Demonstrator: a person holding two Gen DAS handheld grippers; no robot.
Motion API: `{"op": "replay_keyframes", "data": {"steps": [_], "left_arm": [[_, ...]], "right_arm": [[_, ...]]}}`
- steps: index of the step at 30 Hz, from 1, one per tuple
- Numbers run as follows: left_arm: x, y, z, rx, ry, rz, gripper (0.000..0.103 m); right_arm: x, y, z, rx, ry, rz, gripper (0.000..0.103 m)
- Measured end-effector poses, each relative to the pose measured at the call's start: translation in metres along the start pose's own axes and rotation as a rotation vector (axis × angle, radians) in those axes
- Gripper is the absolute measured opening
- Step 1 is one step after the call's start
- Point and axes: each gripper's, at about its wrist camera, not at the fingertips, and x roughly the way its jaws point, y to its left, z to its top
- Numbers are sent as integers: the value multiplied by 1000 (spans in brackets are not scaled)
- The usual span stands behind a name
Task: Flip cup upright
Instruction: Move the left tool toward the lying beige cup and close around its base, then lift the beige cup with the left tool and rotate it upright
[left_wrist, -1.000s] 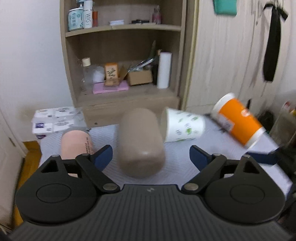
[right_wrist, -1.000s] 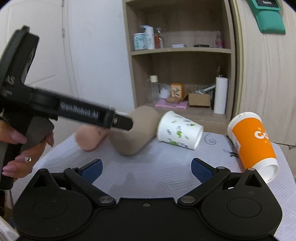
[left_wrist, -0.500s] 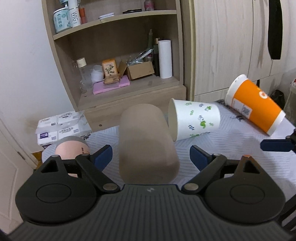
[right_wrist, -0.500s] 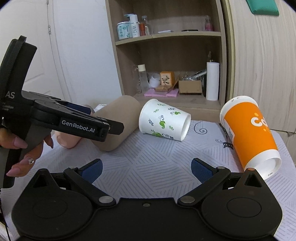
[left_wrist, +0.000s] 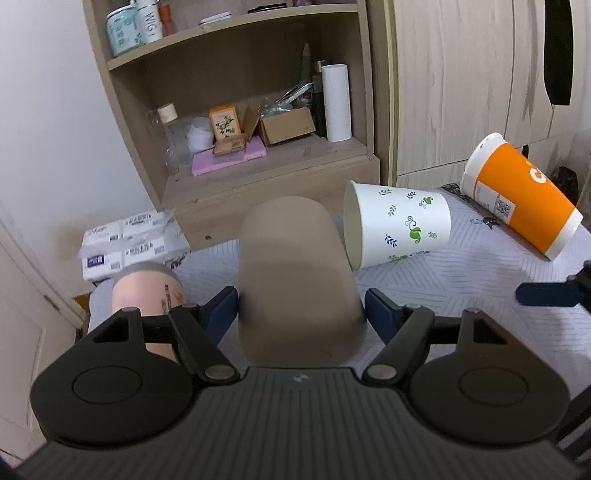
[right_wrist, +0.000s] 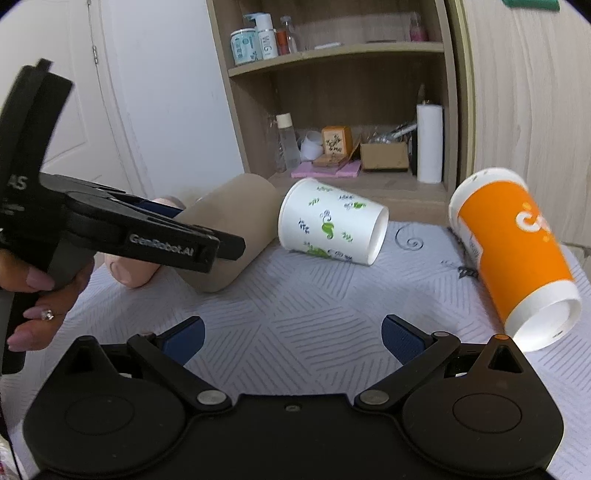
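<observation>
Several cups lie on their sides on a white patterned cloth. A tan cup lies between the fingers of my left gripper, whose jaws stand open around it, close to its sides. It also shows in the right wrist view. A pink cup lies to its left. A white leaf-print cup and an orange cup lie to the right. My right gripper is open and empty above the cloth, the orange cup at its right.
A wooden shelf unit with bottles and boxes stands behind the table. Wardrobe doors stand to its right. Tissue packs lie on the floor at the left. A hand holds the left gripper's handle.
My left gripper has moved forward so its fingers now flank the tan cup. The right gripper has shifted slightly; the cups have not moved.
</observation>
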Motion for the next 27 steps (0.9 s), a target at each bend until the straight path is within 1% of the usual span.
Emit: {"op": "replay_keyframes", "data": {"steps": [2, 7, 10, 15, 18, 22, 27], "left_arm": [[-4, 1, -1, -20, 16, -11, 74], [-19, 8, -7, -107, 68, -67, 74], [-31, 13, -17, -160, 97, -100, 74], [-50, 11, -33, -208, 119, -131, 74], [-60, 12, -41, -261, 127, -162, 74], [-70, 12, -48, -348, 104, -222, 74], [-76, -1, -59, -394, 113, -279, 74]], "right_arm": [[1, 0, -2, 12, 12, 26, 103], [-2, 3, -6, 40, 41, 128, 103], [-3, 8, -9, 37, 68, 194, 103], [-5, 16, -17, 43, 111, 268, 103], [-9, 19, -22, 52, 120, 290, 103], [-16, 17, -27, 63, 117, 293, 103], [-26, 8, -31, 76, 116, 292, 103]]}}
